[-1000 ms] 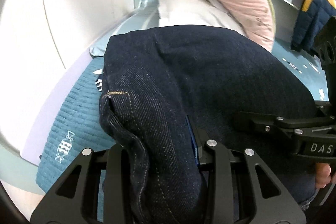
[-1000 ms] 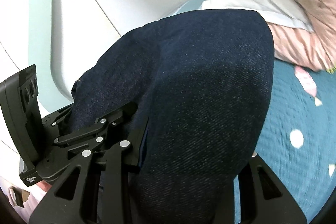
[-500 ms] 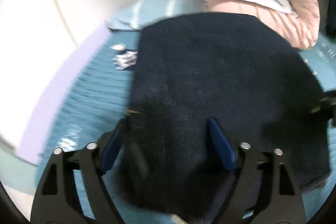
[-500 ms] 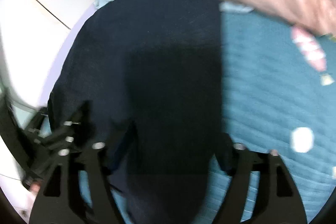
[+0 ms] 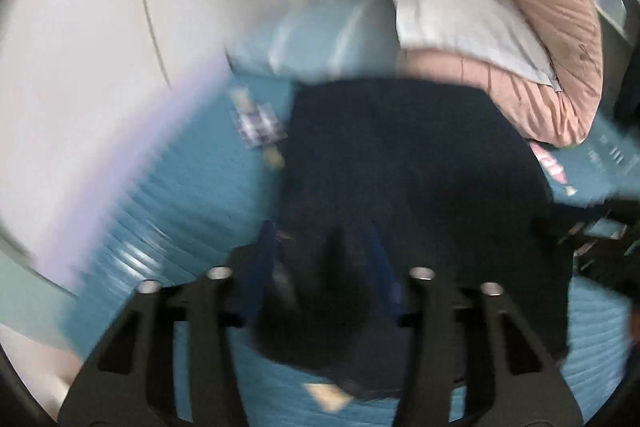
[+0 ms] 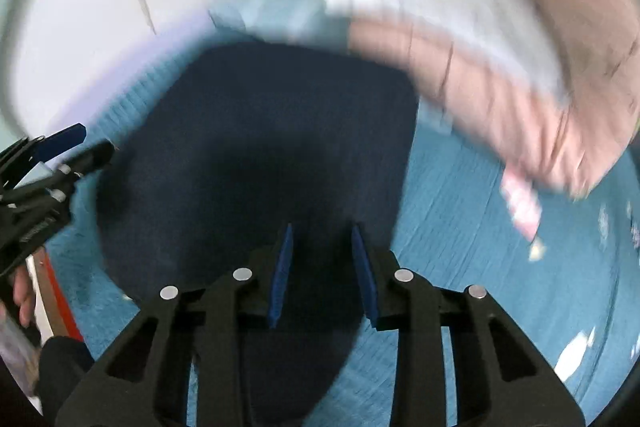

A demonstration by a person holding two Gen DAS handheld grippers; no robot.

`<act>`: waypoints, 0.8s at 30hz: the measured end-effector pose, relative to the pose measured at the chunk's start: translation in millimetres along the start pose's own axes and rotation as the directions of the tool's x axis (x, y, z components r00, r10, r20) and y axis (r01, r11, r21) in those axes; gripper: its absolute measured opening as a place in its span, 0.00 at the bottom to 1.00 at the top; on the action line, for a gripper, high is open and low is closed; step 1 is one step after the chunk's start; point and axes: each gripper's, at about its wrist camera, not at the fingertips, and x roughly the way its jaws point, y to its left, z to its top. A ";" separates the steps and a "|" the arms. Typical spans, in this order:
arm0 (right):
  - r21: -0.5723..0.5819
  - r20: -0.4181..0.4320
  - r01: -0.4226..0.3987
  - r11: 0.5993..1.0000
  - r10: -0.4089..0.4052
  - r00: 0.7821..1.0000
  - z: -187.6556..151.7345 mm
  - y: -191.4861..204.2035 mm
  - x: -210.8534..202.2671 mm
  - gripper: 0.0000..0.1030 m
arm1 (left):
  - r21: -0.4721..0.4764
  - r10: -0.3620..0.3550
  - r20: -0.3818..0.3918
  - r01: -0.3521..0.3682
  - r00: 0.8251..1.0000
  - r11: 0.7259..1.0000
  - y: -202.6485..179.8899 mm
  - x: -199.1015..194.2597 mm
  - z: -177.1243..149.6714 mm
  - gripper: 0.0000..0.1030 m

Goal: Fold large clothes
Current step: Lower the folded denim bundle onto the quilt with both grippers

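Nearest, the left gripper [image 5: 320,259] and right gripper [image 6: 322,267] are both closing, jaws part-spread over the jeans [image 6: 260,155]; blur hides whether either pinches cloth. The jeans lie folded flat on the blue bedspread [image 6: 460,247], so this fold looks laid down. At one o'clock beyond them sits a pink jacket [image 5: 520,27], seemingly unfolded.

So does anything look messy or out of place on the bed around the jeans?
Nothing clearly wrong. The dark jeans lie folded on the teal bedspread. A pink quilt and a white pillow are heaped right behind them, perhaps touching their far edge; blur hides finer detail.
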 end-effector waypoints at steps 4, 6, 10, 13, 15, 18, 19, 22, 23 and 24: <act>0.105 -0.022 -0.089 0.990 0.092 0.996 -31.2 -7.9 3.3 0.29 | -0.103 -0.091 -0.042 0.087 0.995 0.991 20.9 26.9 -30.1 0.22; 0.103 -0.060 -0.113 0.988 0.120 0.991 -53.5 -10.9 4.5 0.29 | -0.082 -0.101 -0.050 0.097 0.994 0.992 25.0 20.2 -38.9 0.22; 0.094 -0.035 -0.173 0.980 0.177 0.984 -58.5 -23.8 -7.2 0.28 | -0.024 0.015 -0.114 -0.018 0.993 1.000 33.7 7.5 -56.9 0.23; 0.097 0.003 -0.234 0.967 0.235 0.972 -42.7 -22.6 -18.9 0.28 | -0.014 -0.001 -0.070 0.000 0.998 1.000 37.5 -14.7 -54.7 0.23; 0.069 0.043 -0.224 0.972 0.222 0.974 -27.3 -23.5 -32.2 0.28 | -0.001 -0.006 -0.040 0.006 0.999 1.000 42.3 -26.4 -41.4 0.23; 0.053 0.085 -0.199 0.979 0.194 0.977 3.7 -23.3 -43.0 0.28 | 0.021 -0.035 0.016 0.034 0.999 0.999 42.0 -38.2 -8.1 0.23; 0.049 0.098 -0.193 0.980 0.188 0.977 17.0 -24.0 -43.0 0.29 | 0.027 -0.041 0.034 0.041 0.999 0.999 41.4 -43.5 -2.2 0.23; 0.050 0.124 -0.134 0.990 0.127 0.984 51.8 -22.0 -39.6 0.28 | 0.035 -0.076 0.058 0.074 0.995 0.997 30.5 -37.5 36.5 0.23; 0.067 0.140 -0.104 0.992 0.094 0.986 70.4 -23.2 -32.0 0.29 | 0.027 -0.080 0.059 0.078 0.995 0.997 26.7 -25.0 53.0 0.23; 0.089 0.150 -0.112 0.990 0.098 0.984 79.1 -27.0 -26.9 0.30 | 0.014 -0.088 0.055 0.087 0.995 0.996 22.5 -10.1 67.0 0.23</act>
